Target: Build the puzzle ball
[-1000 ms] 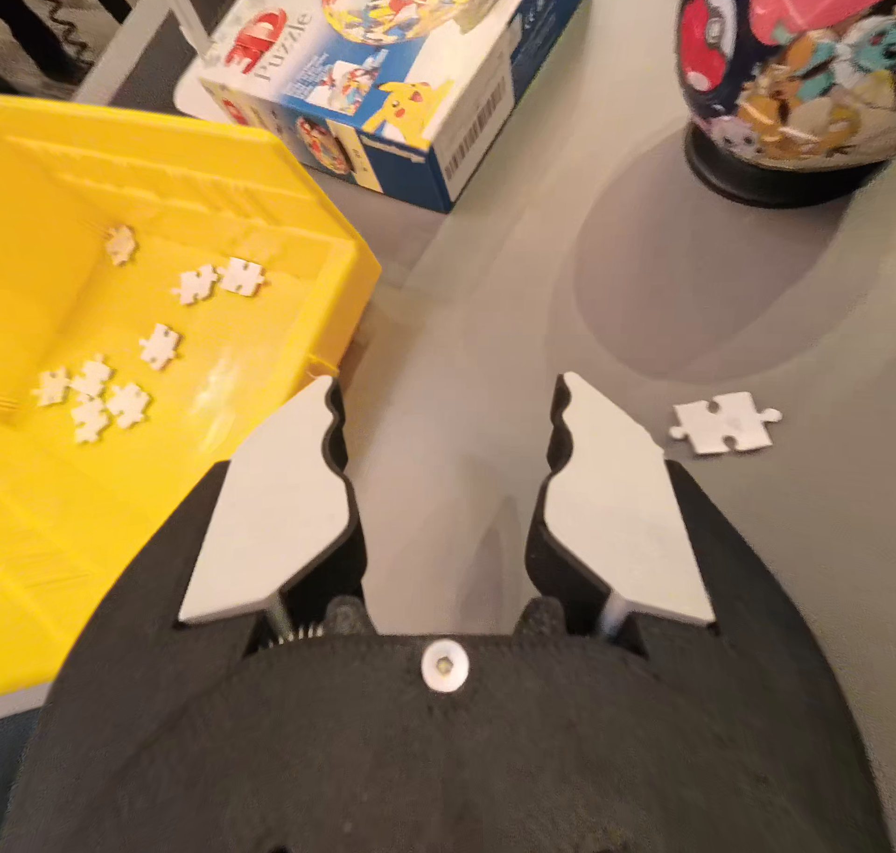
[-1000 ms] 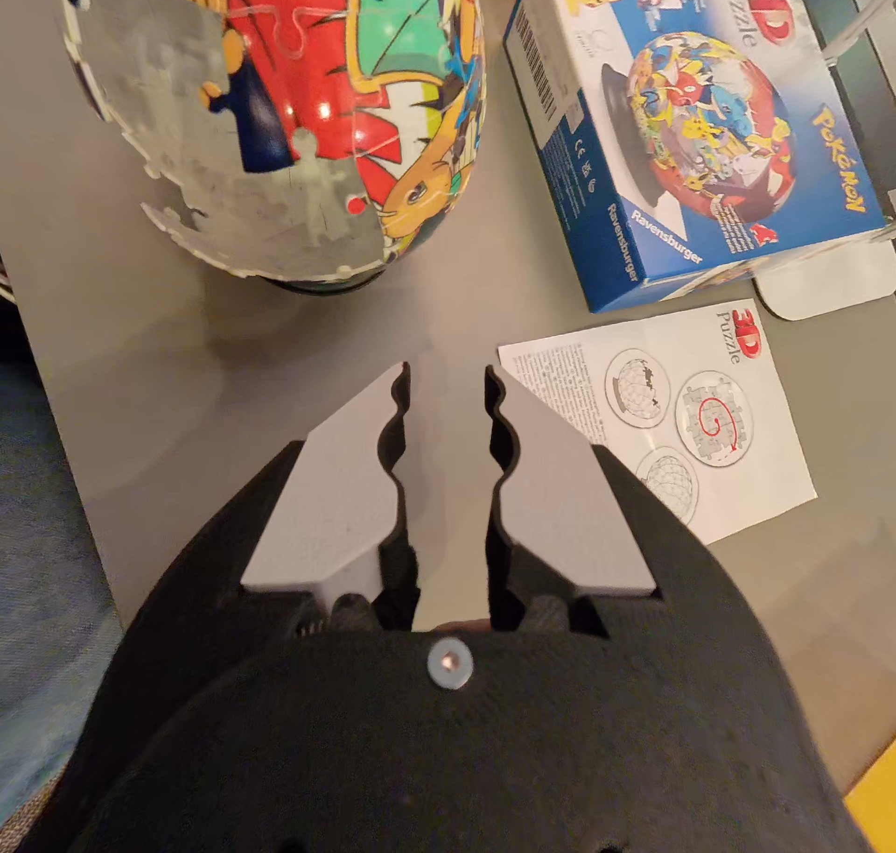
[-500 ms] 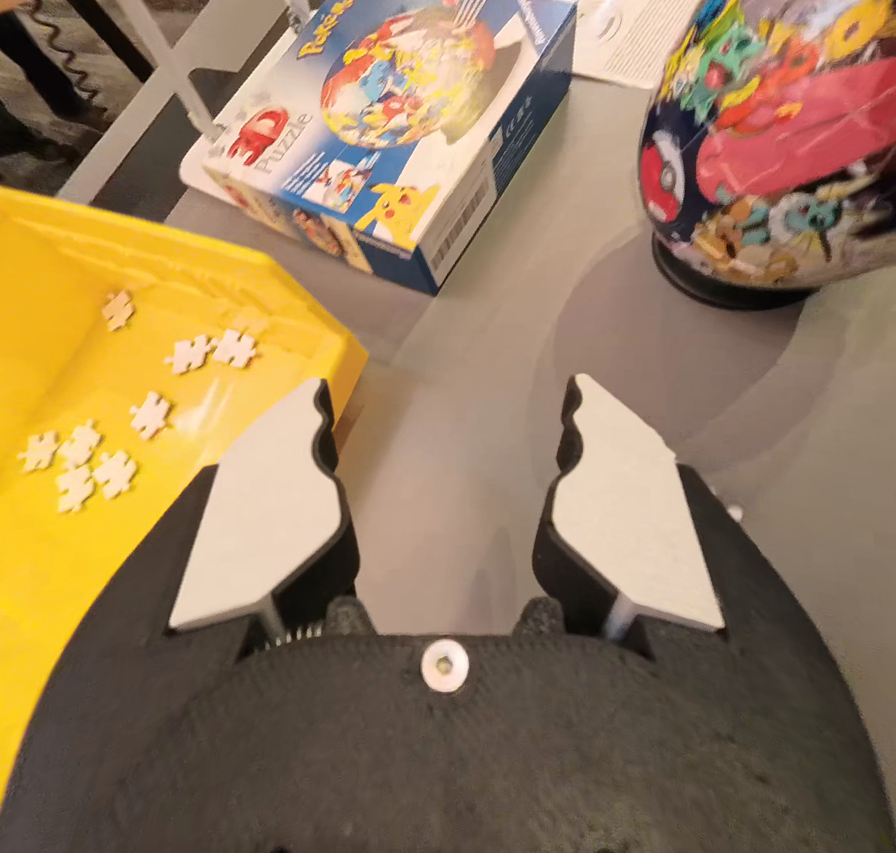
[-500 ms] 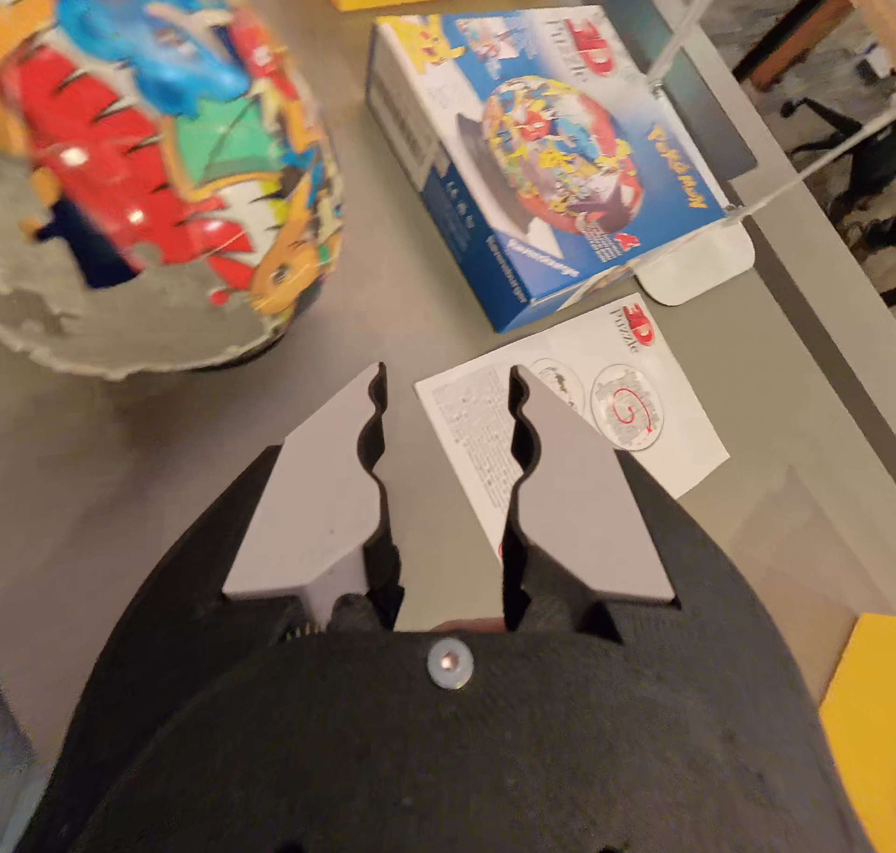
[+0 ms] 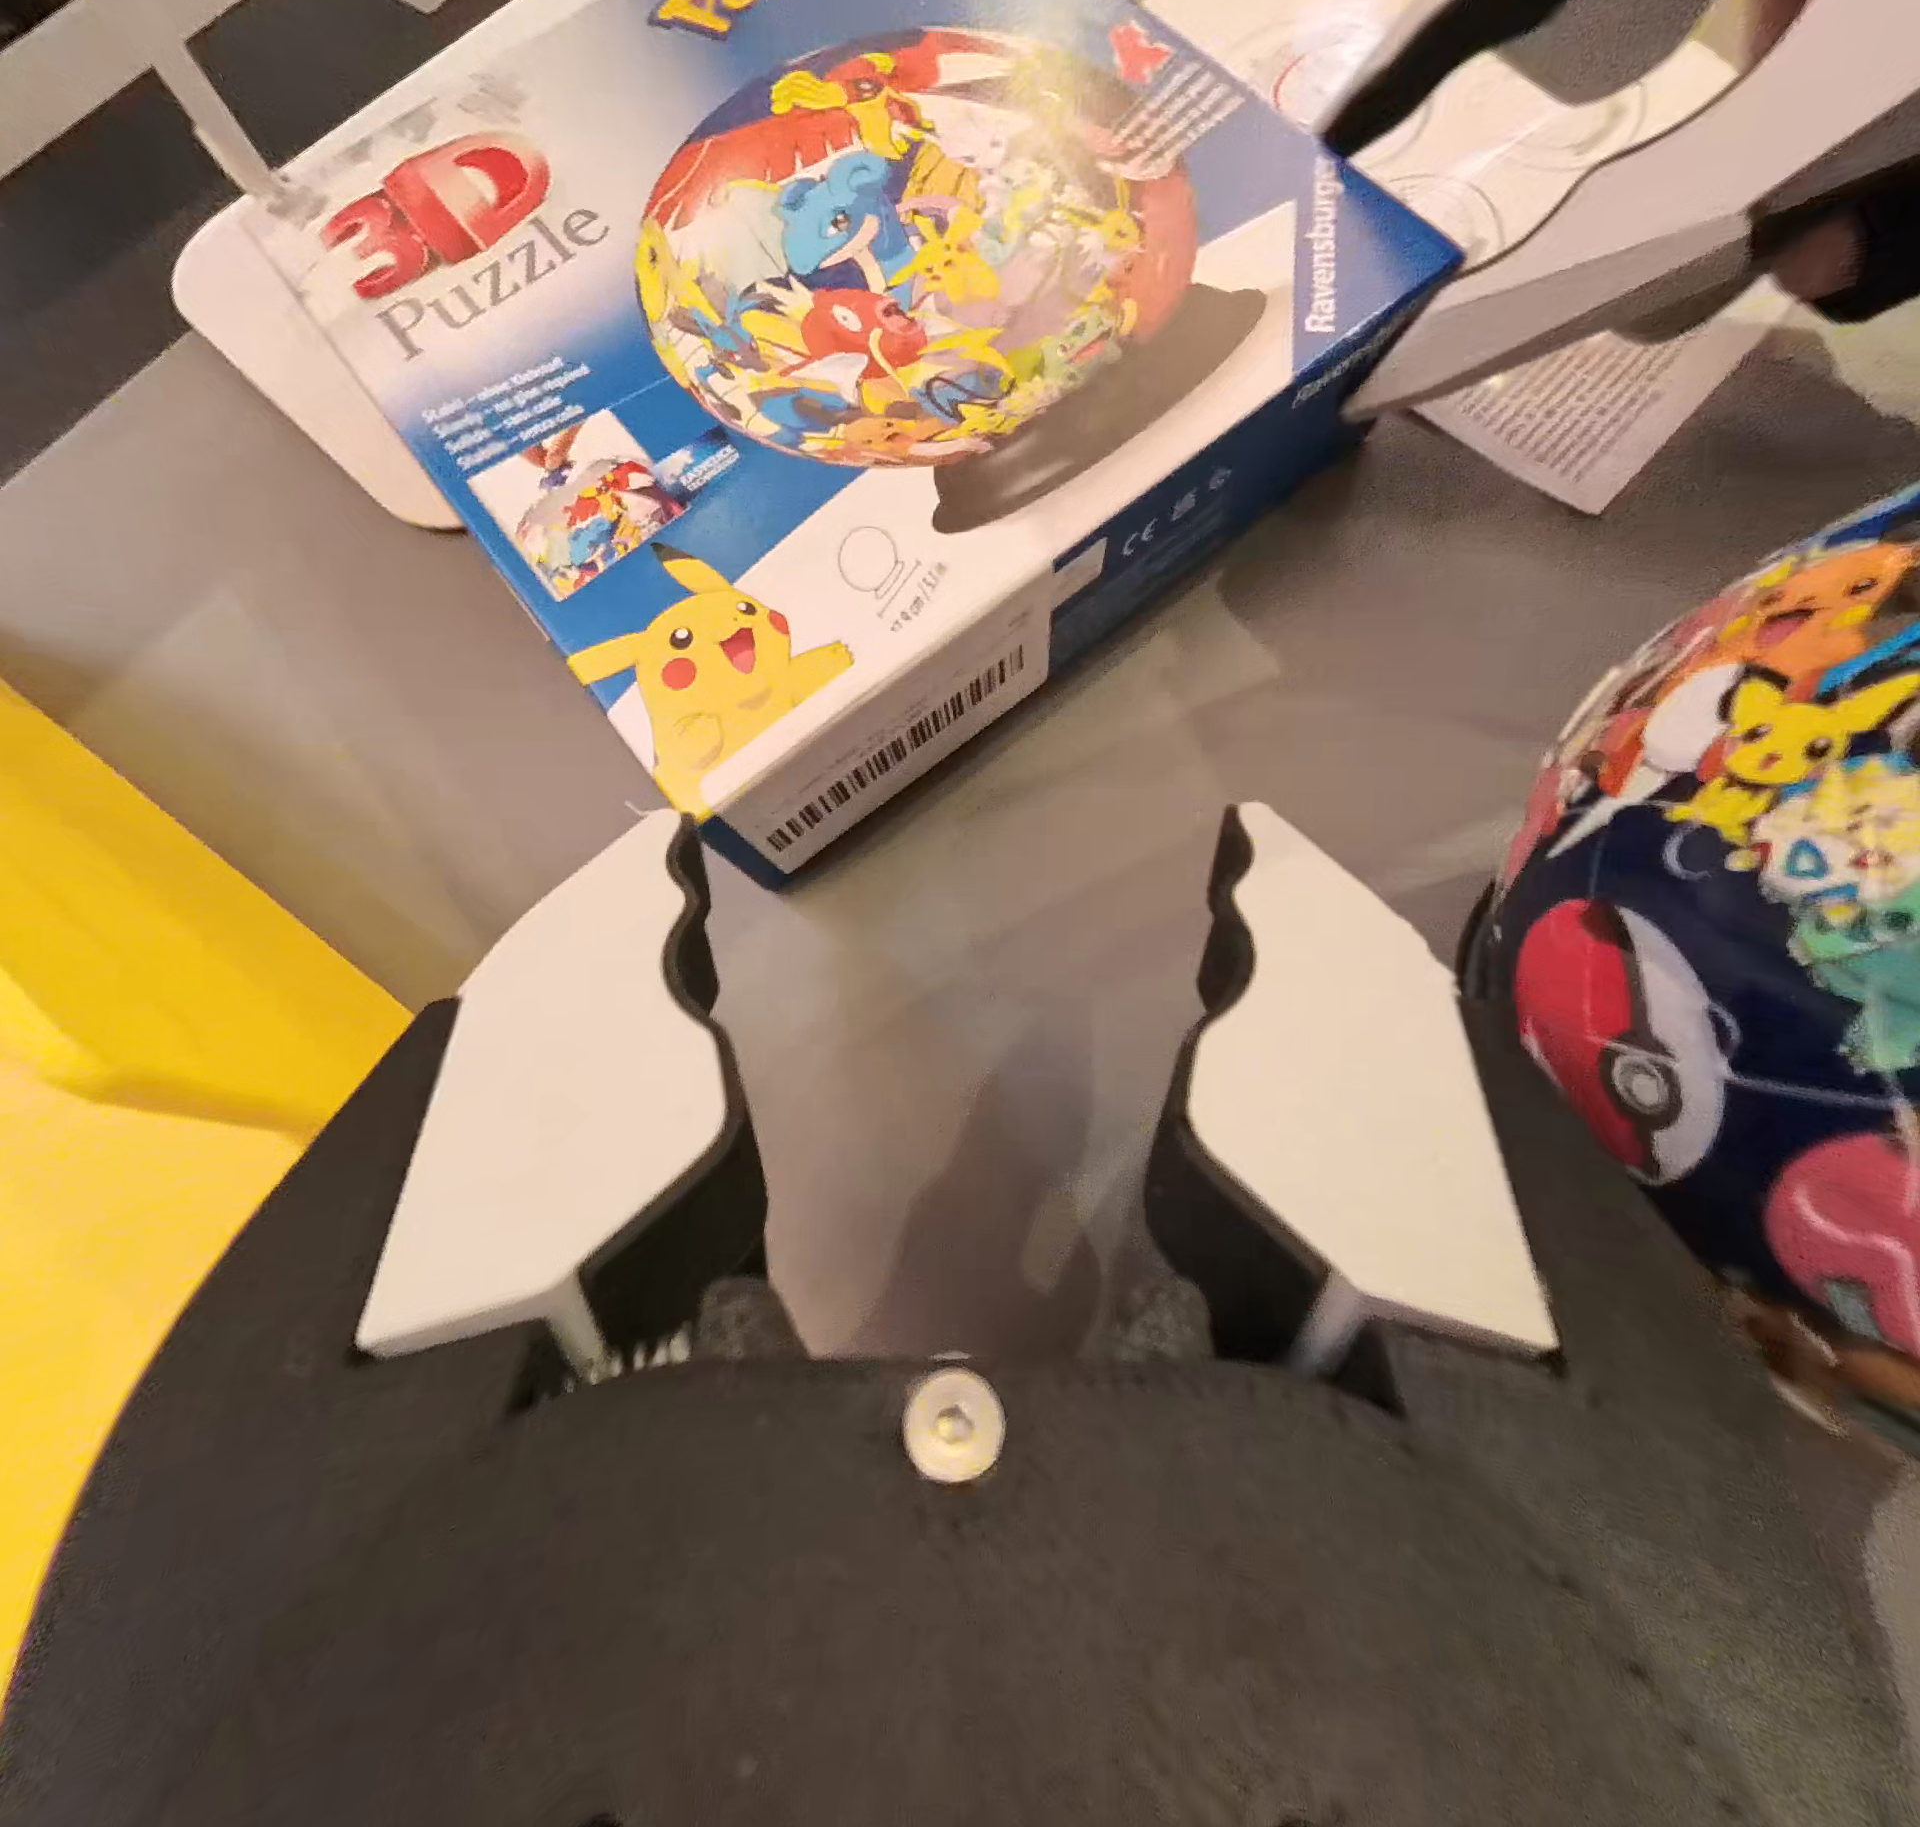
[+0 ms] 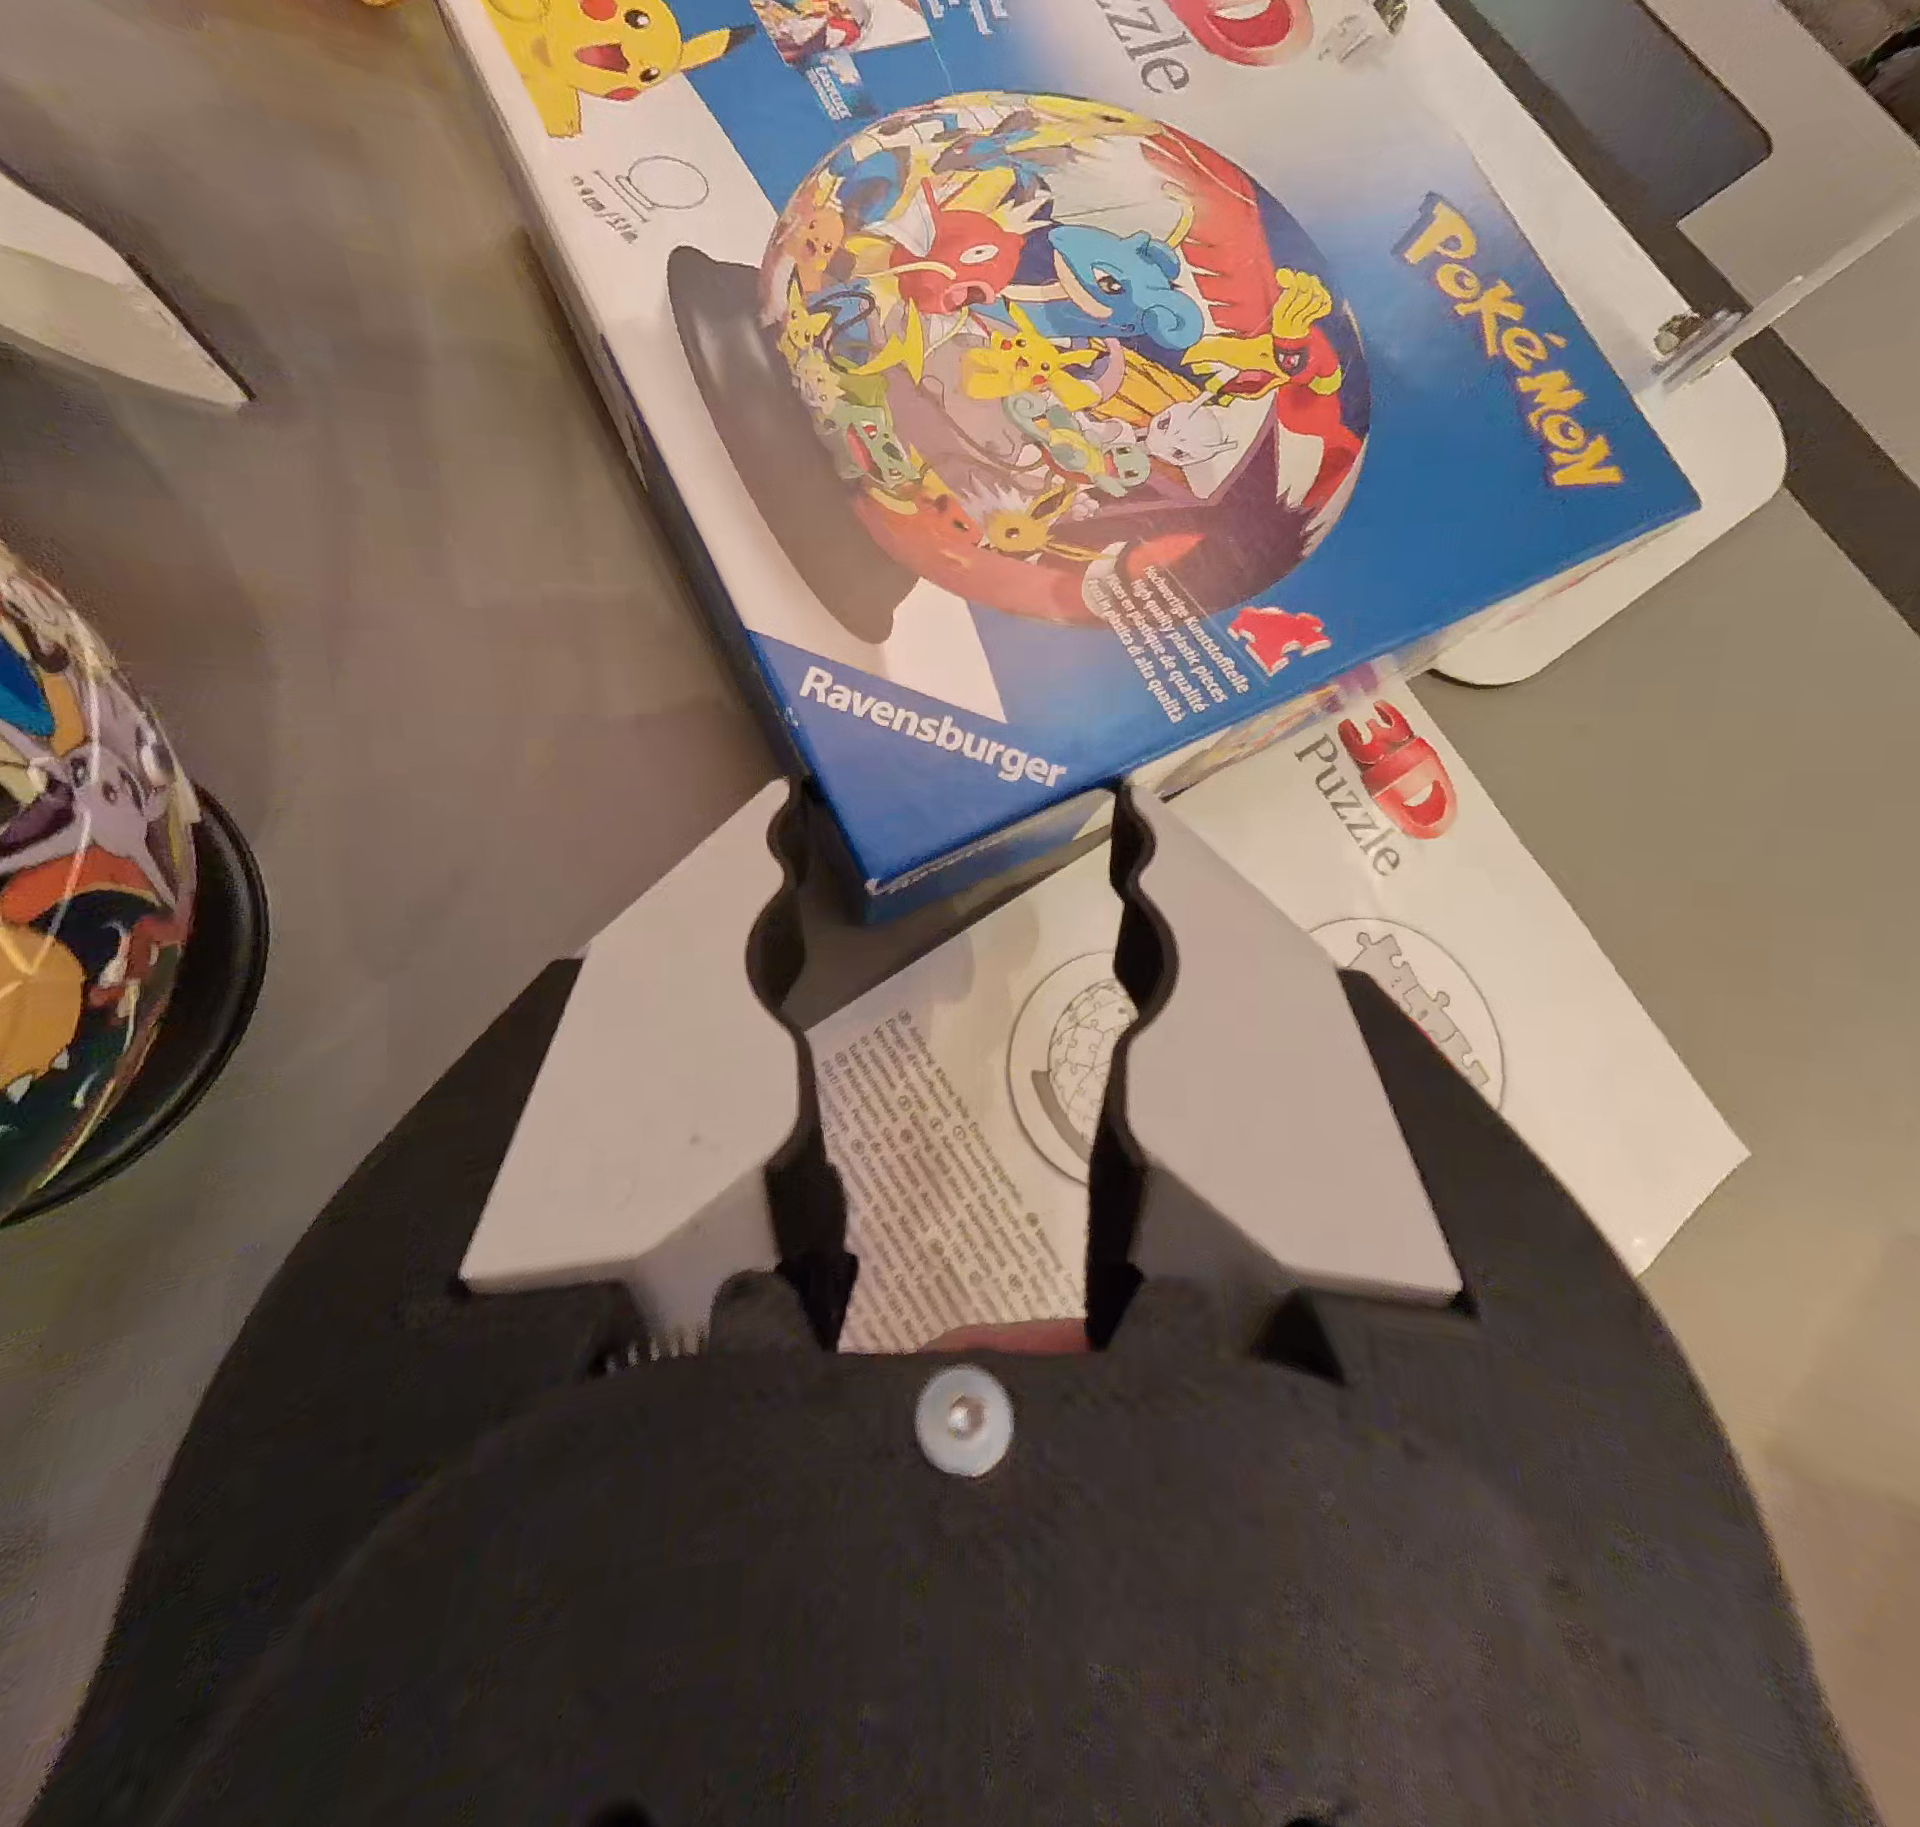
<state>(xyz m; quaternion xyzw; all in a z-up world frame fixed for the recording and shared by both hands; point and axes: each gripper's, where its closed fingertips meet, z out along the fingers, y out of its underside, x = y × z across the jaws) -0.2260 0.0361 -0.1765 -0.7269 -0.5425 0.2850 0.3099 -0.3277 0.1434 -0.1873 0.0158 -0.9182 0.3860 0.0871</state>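
Both hand-held grippers gape empty: puzzle ball (image 5: 1704, 946) right of left (image 5: 956, 832), left of right (image 6: 956, 801).

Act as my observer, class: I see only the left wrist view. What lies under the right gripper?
Observer: The leaflet lies flat on the table below the right gripper, its printed side up.
Operator: Does that gripper hold anything?
Observer: No. Its jaws stand open and empty, and the near corner of the box shows between the fingertips.
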